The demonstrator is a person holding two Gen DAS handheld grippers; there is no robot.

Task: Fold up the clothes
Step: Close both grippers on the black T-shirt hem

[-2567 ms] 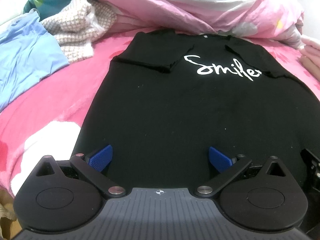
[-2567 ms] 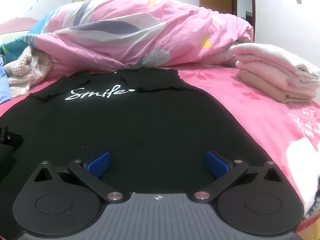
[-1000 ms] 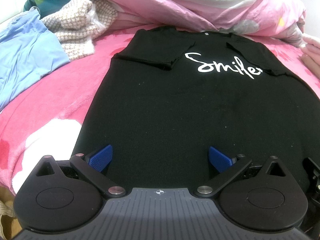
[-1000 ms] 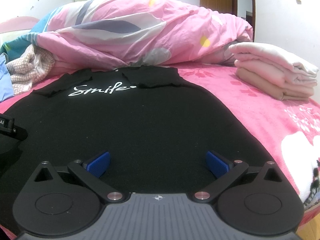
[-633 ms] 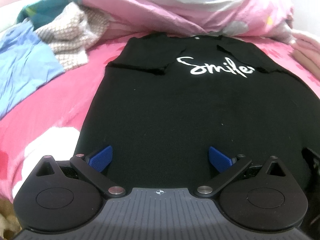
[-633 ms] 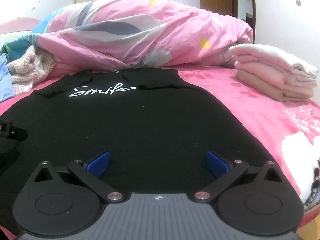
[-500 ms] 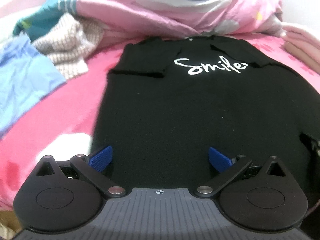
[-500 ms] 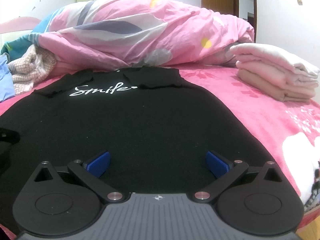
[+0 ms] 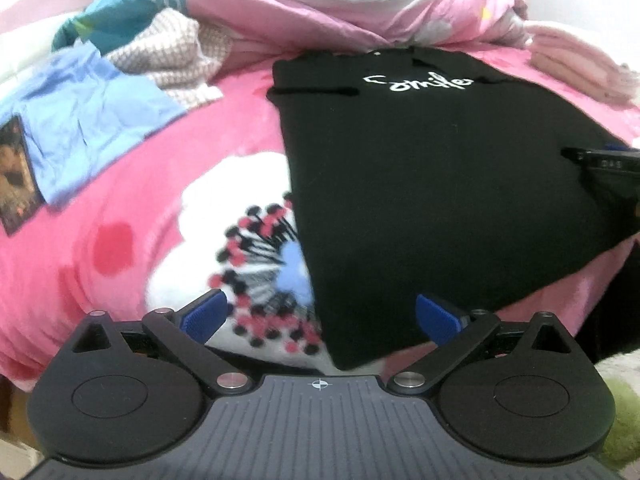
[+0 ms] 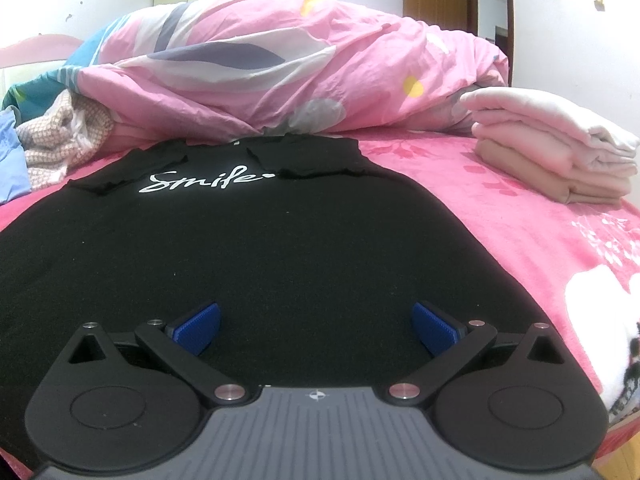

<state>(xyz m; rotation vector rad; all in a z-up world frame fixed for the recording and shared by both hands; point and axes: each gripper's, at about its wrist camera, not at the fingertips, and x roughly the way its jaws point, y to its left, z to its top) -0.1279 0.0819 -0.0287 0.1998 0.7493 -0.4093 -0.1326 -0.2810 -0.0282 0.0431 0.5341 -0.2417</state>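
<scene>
A black T-shirt [image 9: 420, 160] with white "Smile" lettering lies flat on the pink bed, both sleeves folded inward. My left gripper [image 9: 320, 312] hovers over the shirt's near left hem corner. Its jaws stand wide and are closing; the corner lies between the blue pads, and neither pad presses on it. In the right wrist view the T-shirt [image 10: 260, 248] fills the middle, and my right gripper [image 10: 316, 326] is open above the hem with nothing pinched. Part of the right gripper [image 9: 604, 164] shows at the left view's right edge.
A bunched pink duvet [image 10: 280, 72] lies behind the shirt. A folded stack of pale clothes [image 10: 552, 152] sits at the right. A blue garment [image 9: 88, 120] and a checked one [image 9: 180, 52] lie to the left. The pink blanket [image 9: 248, 260] has a white flower print.
My left gripper has swung left, from over the shirt's hem to its near left corner, with the flower print now under it. It has left the right wrist view. The right gripper stayed still.
</scene>
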